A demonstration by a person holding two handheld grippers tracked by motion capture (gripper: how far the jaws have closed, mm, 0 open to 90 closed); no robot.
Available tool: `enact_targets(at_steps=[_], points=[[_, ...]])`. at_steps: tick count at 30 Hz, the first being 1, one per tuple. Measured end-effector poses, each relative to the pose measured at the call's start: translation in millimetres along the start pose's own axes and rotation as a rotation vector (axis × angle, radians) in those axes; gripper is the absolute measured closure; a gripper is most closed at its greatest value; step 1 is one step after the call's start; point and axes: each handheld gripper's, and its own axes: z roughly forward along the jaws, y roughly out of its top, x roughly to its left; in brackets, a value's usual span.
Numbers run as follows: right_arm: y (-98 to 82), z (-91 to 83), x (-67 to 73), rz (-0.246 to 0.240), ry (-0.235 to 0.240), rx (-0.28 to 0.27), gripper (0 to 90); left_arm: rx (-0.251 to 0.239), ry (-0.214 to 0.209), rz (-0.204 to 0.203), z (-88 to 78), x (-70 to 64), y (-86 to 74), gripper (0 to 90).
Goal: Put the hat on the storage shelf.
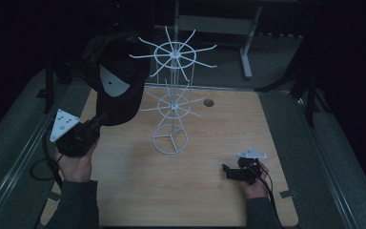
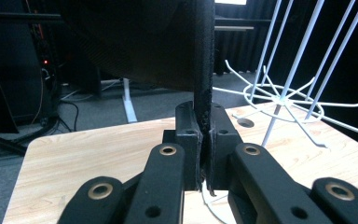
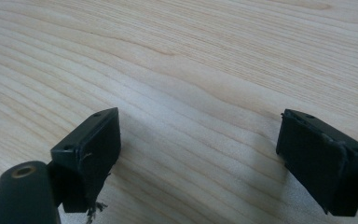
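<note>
Above the table's point(image 1: 138, 200) left side, a black cap point(image 1: 116, 81) is gripped by its brim in the left gripper point(image 1: 99, 119), beside the white wire rack point(image 1: 174, 102), while the right gripper point(image 1: 225, 169) is held wide apart low over the wood.

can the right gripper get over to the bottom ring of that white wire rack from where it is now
Probably yes. The right gripper sits open on the table, holding nothing, and bare wood lies between it and the rack's base ring. The cap is held off to the left.
</note>
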Motion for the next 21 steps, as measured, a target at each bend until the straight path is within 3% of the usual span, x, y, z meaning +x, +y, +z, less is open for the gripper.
enact_targets(at_steps=[21], points=[[0.0, 0.0, 0.0, -0.001, 0.0, 0.0, 13.4, -0.021, -0.001, 0.023, -0.1, -4.7, 7.3, 86.4]])
